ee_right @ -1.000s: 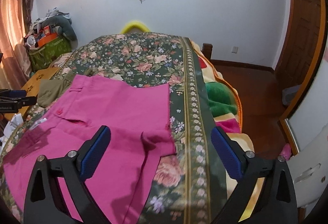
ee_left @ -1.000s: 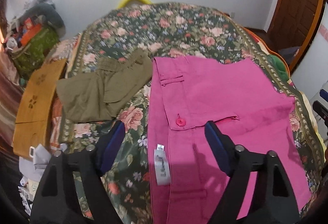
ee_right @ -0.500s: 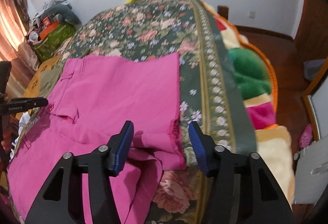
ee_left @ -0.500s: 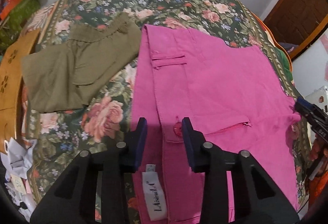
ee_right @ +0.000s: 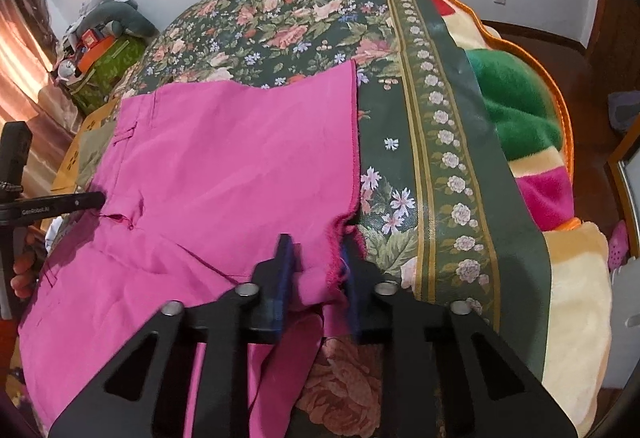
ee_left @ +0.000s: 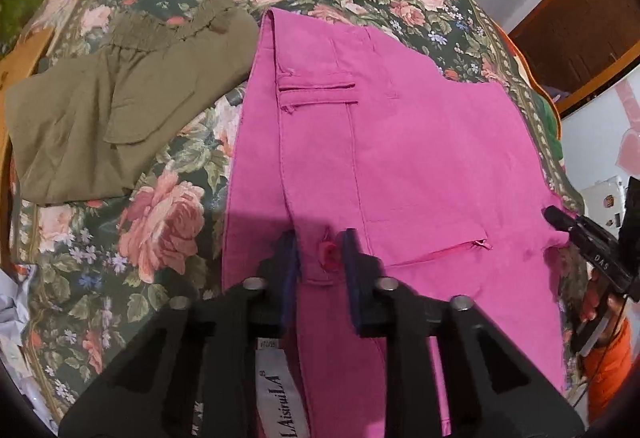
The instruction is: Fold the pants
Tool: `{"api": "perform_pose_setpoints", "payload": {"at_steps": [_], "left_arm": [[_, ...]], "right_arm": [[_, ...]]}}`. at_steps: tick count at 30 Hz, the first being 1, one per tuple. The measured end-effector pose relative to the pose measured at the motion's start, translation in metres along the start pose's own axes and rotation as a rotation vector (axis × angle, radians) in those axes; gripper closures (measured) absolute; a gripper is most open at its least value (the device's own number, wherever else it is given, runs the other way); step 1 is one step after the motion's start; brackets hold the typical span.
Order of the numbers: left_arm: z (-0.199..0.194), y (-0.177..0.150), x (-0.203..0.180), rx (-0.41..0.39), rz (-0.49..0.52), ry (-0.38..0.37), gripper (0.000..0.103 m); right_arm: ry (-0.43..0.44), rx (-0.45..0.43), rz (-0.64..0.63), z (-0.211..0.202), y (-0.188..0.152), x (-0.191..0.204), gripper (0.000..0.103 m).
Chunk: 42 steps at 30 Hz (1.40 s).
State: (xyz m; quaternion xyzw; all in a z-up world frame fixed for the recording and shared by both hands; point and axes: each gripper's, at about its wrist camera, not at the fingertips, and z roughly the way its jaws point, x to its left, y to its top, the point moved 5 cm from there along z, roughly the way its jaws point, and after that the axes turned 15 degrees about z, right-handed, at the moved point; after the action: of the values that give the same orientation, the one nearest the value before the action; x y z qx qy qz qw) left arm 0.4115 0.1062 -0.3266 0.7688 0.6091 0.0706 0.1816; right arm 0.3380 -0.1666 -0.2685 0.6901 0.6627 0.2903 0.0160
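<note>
Pink pants [ee_left: 400, 157] lie flat on the floral bedspread [ee_left: 168, 205], filling the frame's centre. The left claw [ee_left: 318, 258] has just closed on the waistband by the button; the right claw [ee_right: 316, 270] has just closed, pinching the frayed hem. Olive pants [ee_left: 112, 109] lie upper left.

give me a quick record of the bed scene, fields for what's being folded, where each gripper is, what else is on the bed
garment: pink pants, spread flat on floral bedspread
left gripper: closed on the waistband at the red button
right gripper: has just been closing, pinching the frayed hem of a leg
also on bed: olive green pants, folded, left of the pink pair
</note>
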Motion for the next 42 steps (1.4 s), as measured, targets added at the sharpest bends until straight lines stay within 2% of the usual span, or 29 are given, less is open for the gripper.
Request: {"api": "perform_pose_setpoints", "payload": {"at_steps": [5, 11, 16, 23, 26, 29, 31, 33, 34, 36, 39, 42], "left_arm": [[-0.01, -0.002, -0.005, -0.033, 0.087, 0.08, 0.099], [-0.009, -0.013, -0.001, -0.034, 0.089, 0.158, 0.098], [-0.009, -0.02, 0.002, -0.05, 0.051, 0.152, 0.097], [-0.008, -0.02, 0.001, -0.04, 0.064, 0.137, 0.096], [-0.013, -0.02, 0.004, -0.032, 0.065, 0.134, 0.087], [-0.023, -0.016, 0.006, -0.026, 0.068, 0.127, 0.081], [-0.031, -0.01, 0.006, -0.033, 0.081, 0.12, 0.07], [-0.04, 0.001, 0.007, -0.061, 0.096, 0.134, 0.057], [-0.045, 0.007, 0.008, -0.077, 0.105, 0.15, 0.055], [-0.052, 0.02, 0.009, -0.103, 0.124, 0.171, 0.044], [-0.055, 0.04, 0.015, -0.13, 0.127, 0.185, 0.033], [-0.048, 0.058, 0.027, -0.126, 0.094, 0.196, 0.032]], "right_arm": [[-0.001, 0.006, -0.025, 0.003, -0.003, 0.001, 0.093], [-0.044, -0.003, -0.091, 0.004, -0.005, 0.006, 0.096], [-0.064, -0.022, -0.11, 0.005, -0.008, 0.007, 0.096], [-0.062, -0.011, -0.107, 0.006, -0.007, 0.007, 0.096], [-0.036, 0.011, -0.106, 0.002, -0.007, 0.007, 0.093], [-0.046, 0.006, -0.109, -0.009, -0.002, 0.006, 0.085], [-0.038, -0.011, -0.113, -0.018, 0.007, 0.007, 0.079], [-0.038, -0.041, -0.107, -0.025, 0.018, 0.009, 0.063], [-0.035, -0.063, -0.103, -0.028, 0.025, 0.011, 0.06], [-0.027, -0.104, -0.096, -0.032, 0.037, 0.014, 0.054], [-0.012, -0.132, -0.075, -0.03, 0.056, 0.02, 0.051], [0.014, -0.129, -0.05, -0.02, 0.071, 0.026, 0.051]]}}
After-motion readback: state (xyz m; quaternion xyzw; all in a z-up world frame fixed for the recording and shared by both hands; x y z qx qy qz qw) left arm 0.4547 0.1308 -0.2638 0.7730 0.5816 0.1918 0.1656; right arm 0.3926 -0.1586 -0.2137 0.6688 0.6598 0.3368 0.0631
